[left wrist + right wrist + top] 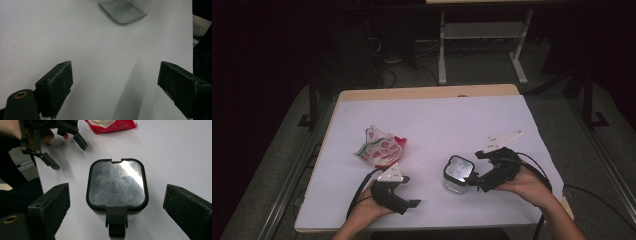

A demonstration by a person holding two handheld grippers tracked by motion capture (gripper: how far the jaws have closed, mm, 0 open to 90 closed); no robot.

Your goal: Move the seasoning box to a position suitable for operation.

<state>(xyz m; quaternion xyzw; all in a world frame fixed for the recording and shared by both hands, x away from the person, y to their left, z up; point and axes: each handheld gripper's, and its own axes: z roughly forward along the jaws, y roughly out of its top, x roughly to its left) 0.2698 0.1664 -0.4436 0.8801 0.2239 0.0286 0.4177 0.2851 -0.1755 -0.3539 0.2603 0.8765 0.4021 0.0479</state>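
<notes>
On the white-covered table point(432, 115) there are one clear square jar with a shiny black-rimmed lid point(458, 172) and one crumpled red-and-white snack bag point(378, 148), while the left gripper point(404, 200) hangs spread and empty and the right gripper point(116, 207) is spread wide around the jar.

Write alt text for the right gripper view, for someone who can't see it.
A clear square jar with a shiny black-rimmed lid stands on a white table between the right gripper's two open black jaws, untouched. Farther off, a hand holds the left gripper, open, near a red snack packet.
</notes>
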